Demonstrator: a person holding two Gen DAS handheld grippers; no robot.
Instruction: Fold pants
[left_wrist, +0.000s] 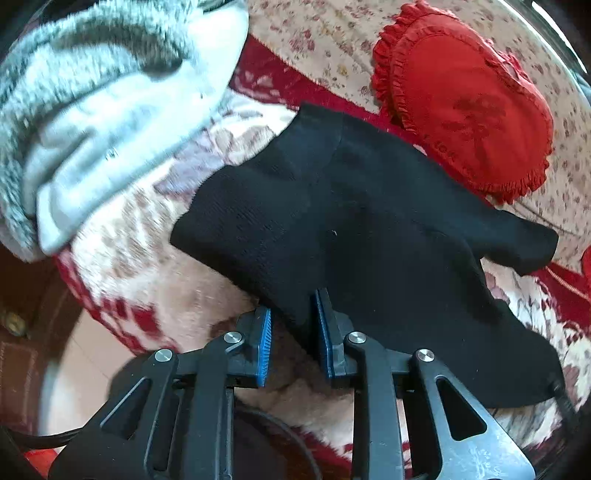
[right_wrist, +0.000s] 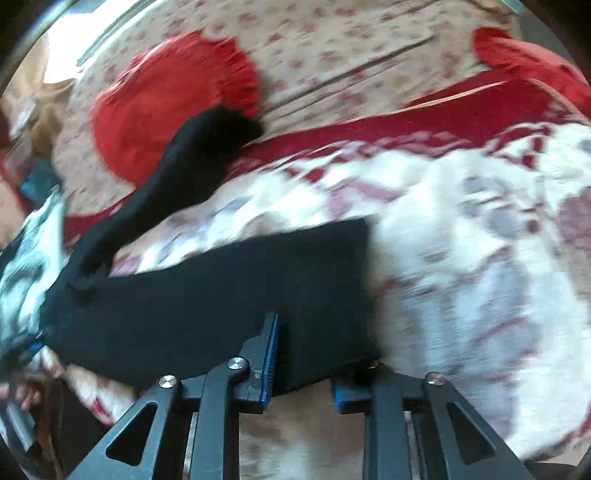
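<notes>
Black knit pants (left_wrist: 354, 229) lie on a red and cream patterned bed cover (left_wrist: 147, 221). In the left wrist view the left gripper (left_wrist: 293, 325) has its blue pads partly apart with a fold of the pants' near edge between them. In the right wrist view the pants (right_wrist: 207, 302) stretch from the lower middle up to the left, one leg reaching toward a red cushion (right_wrist: 166, 110). The right gripper (right_wrist: 306, 354) stands wide apart around the pants' end; its right finger is hidden under the cloth.
A grey and white fluffy garment (left_wrist: 103, 110) lies at the upper left. A red frilled heart cushion (left_wrist: 469, 103) rests on a floral sheet (left_wrist: 332, 40) behind the pants. The bed edge and floor (left_wrist: 85, 354) show at lower left. The right view is motion-blurred.
</notes>
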